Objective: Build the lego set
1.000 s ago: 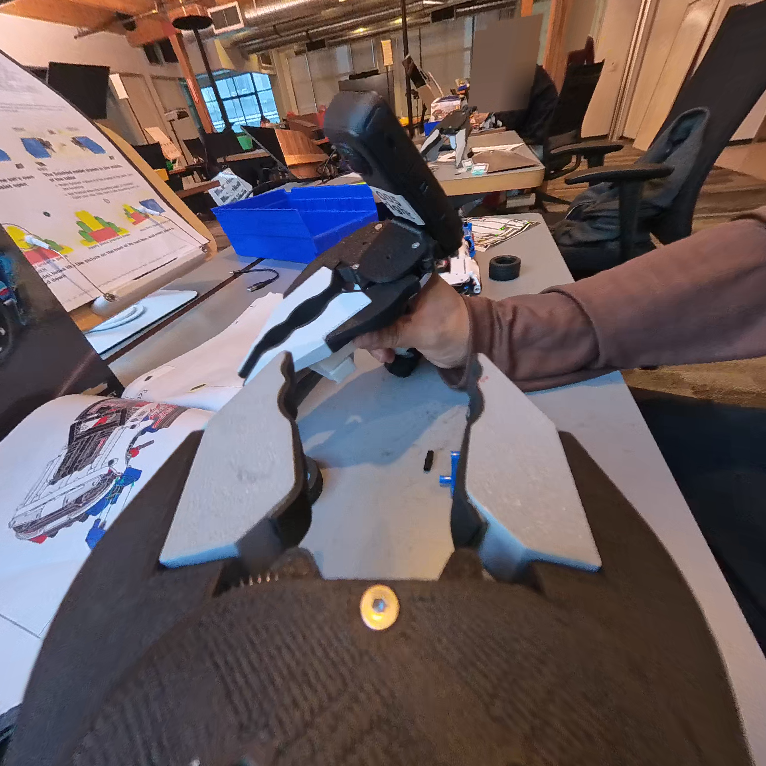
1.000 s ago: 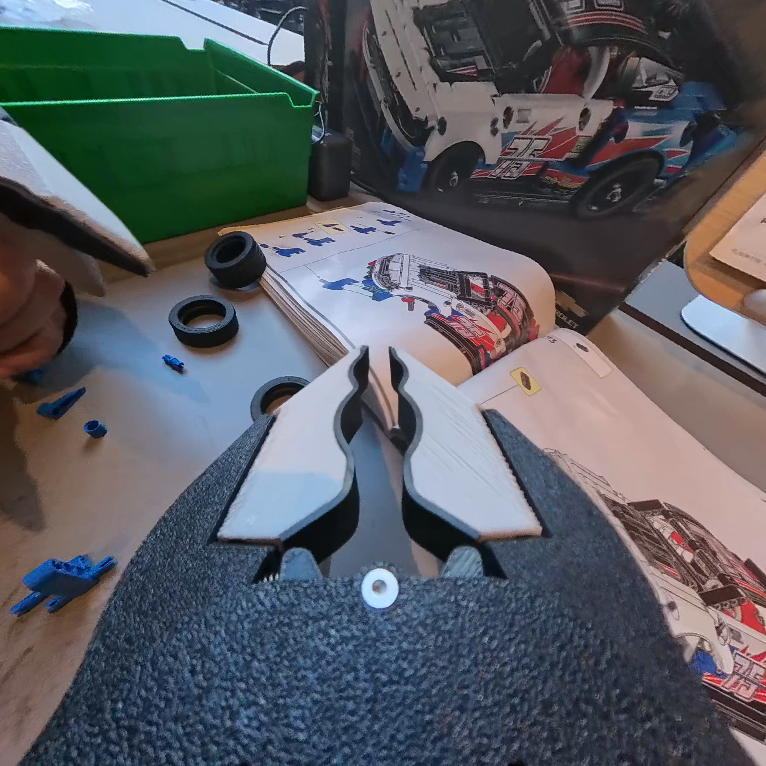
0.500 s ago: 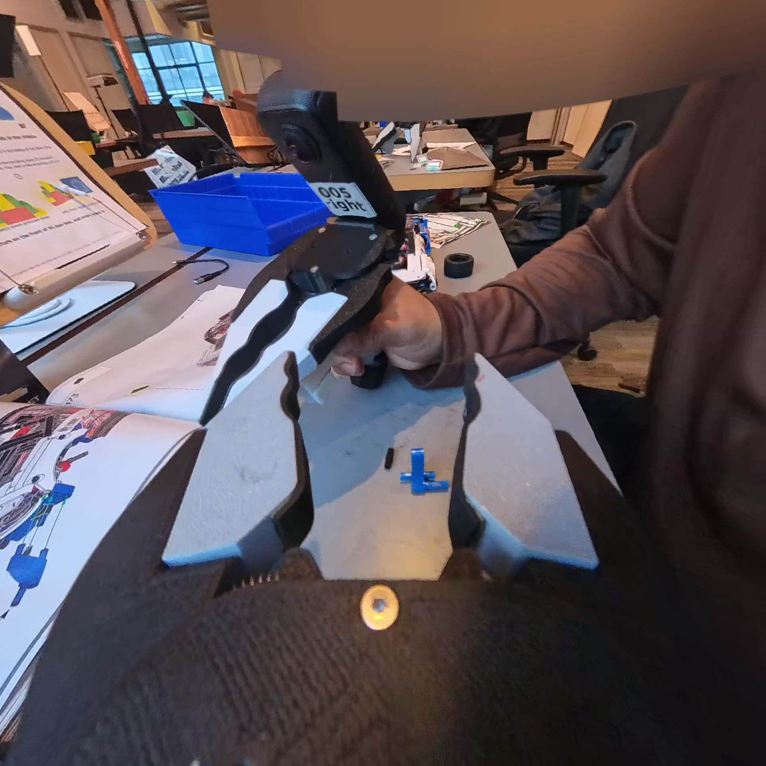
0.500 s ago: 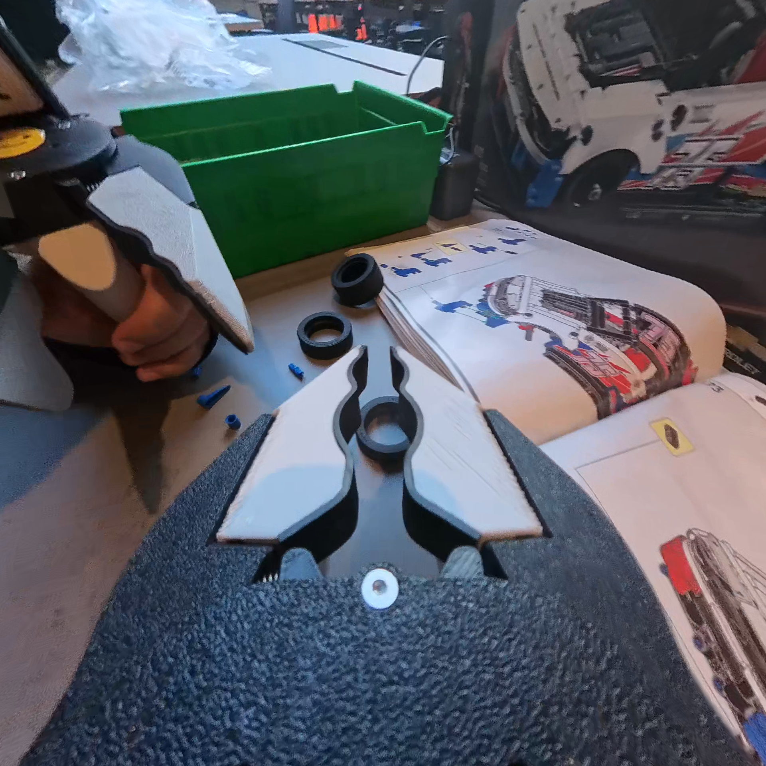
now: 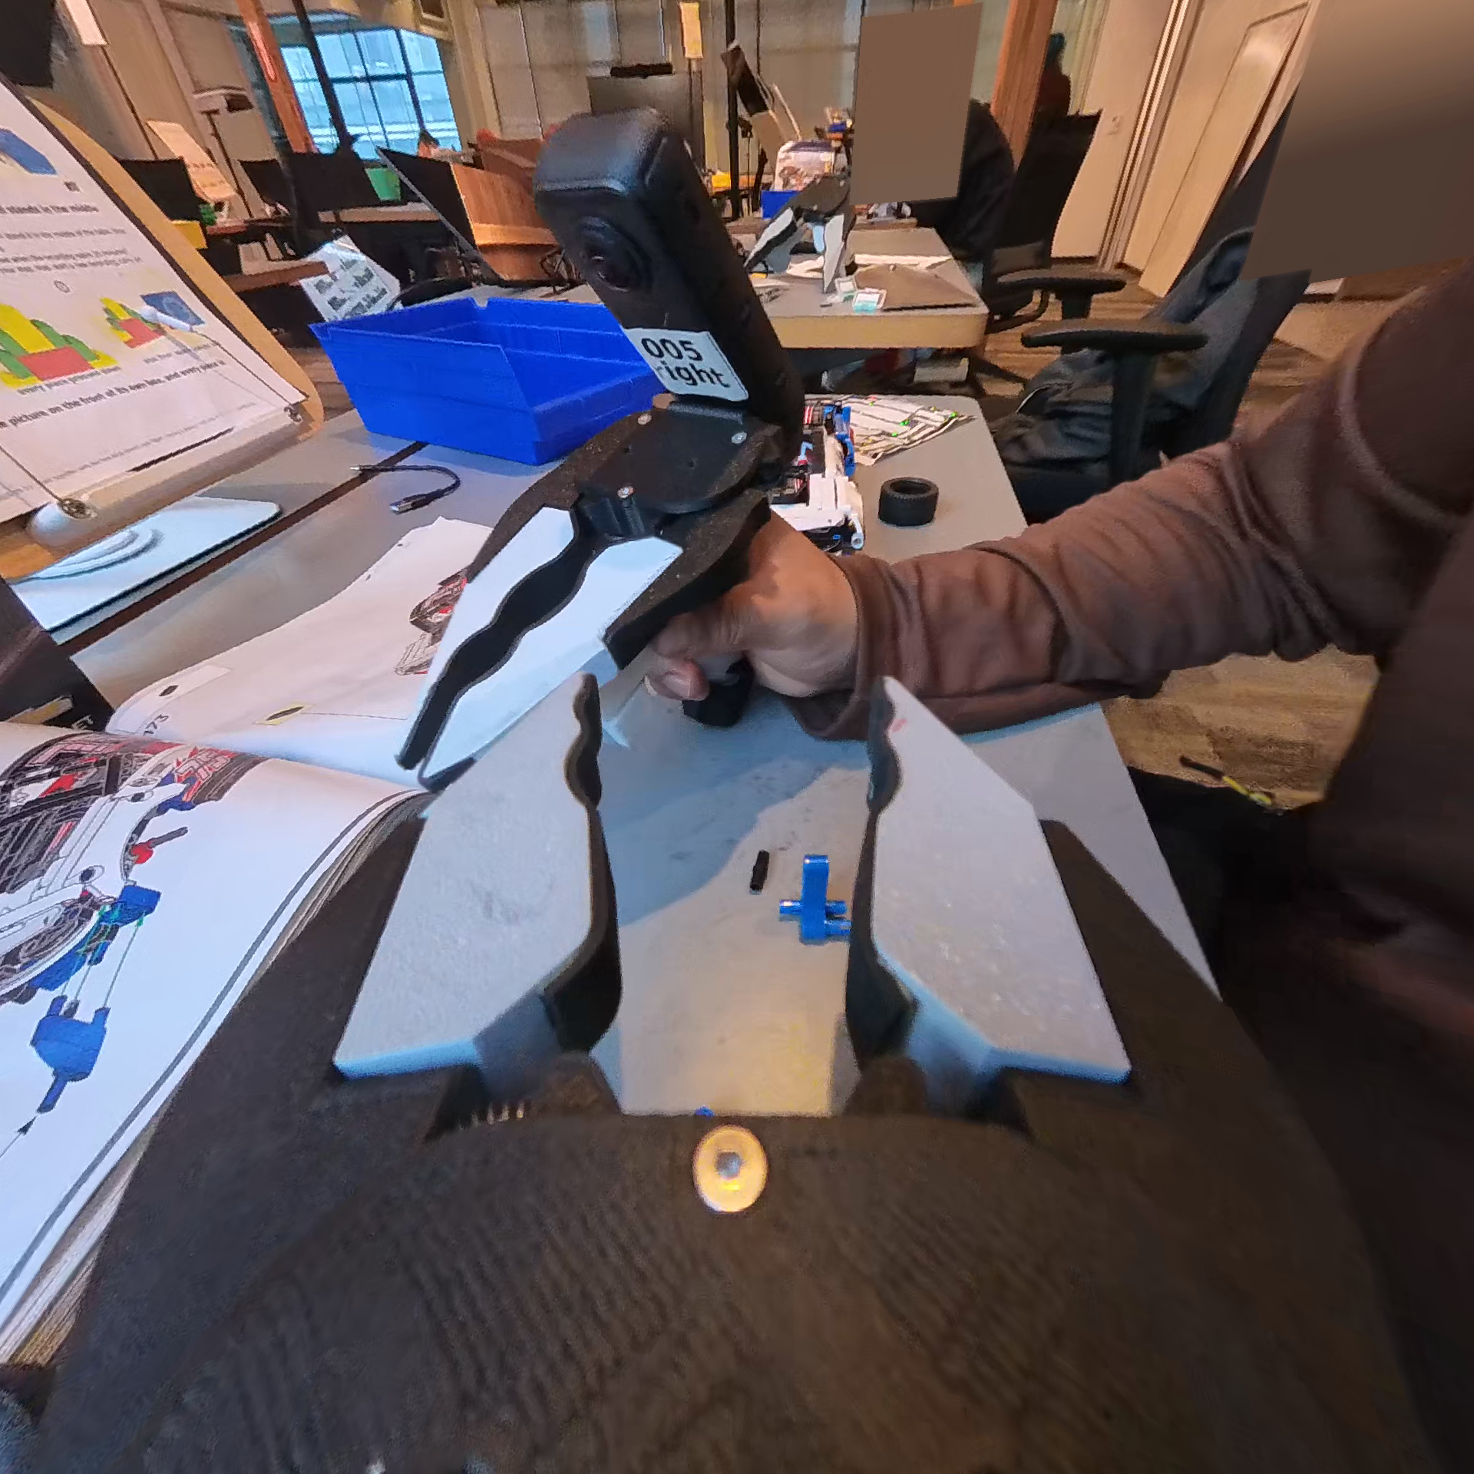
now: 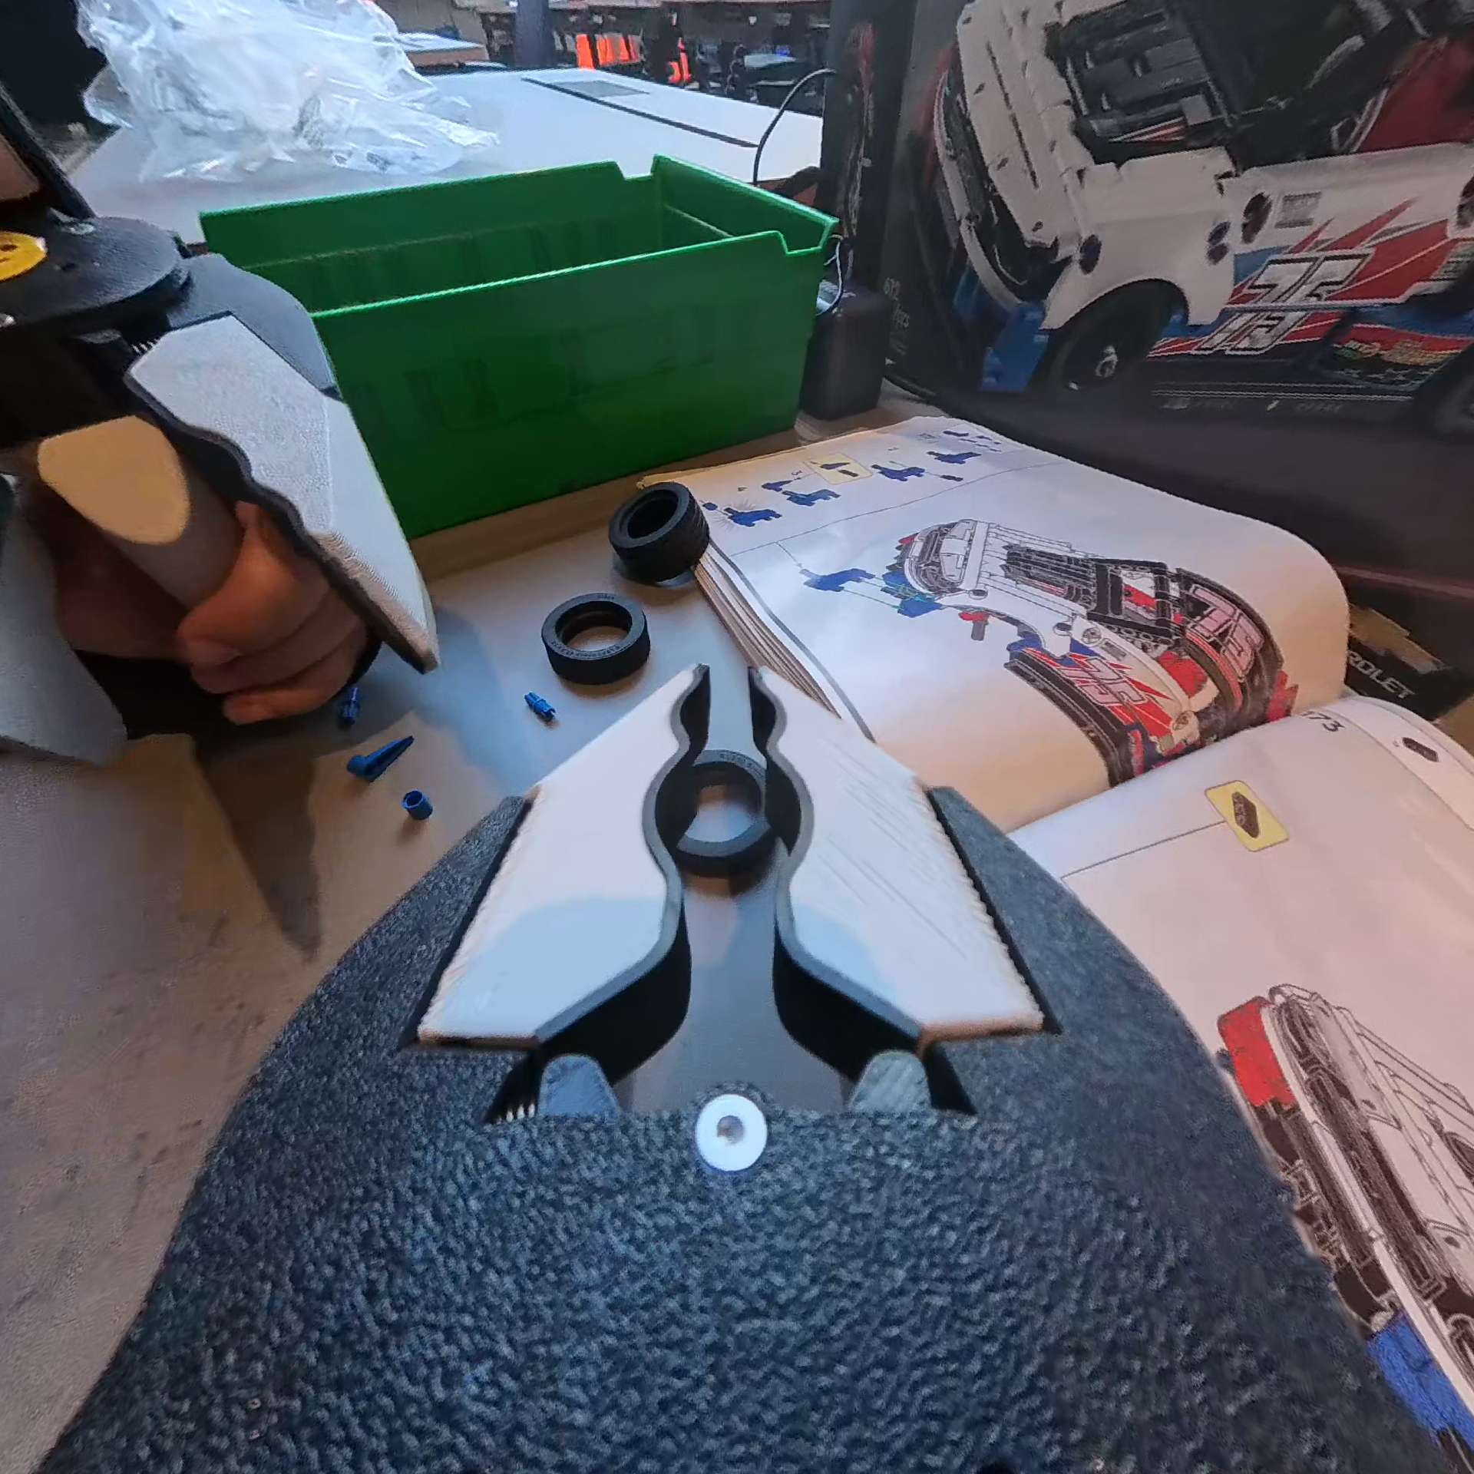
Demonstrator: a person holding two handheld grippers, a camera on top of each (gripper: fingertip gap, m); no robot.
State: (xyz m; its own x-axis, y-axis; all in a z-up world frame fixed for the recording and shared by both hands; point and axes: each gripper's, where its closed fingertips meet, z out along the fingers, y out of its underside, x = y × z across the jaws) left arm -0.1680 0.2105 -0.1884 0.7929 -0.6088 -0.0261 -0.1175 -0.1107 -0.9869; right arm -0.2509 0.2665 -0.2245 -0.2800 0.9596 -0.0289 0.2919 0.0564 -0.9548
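Since half a second ago our right gripper (image 6: 727,694) sits lower over the black tyre (image 6: 722,821), nearly closed, tyre framed between its fingers, contact unclear. Tyre lies flat, hole up, beside the manual (image 6: 997,606). Two more tyres (image 6: 596,638) ahead. Left gripper (image 5: 727,746) spread wide, empty, above blue piece (image 5: 813,901).
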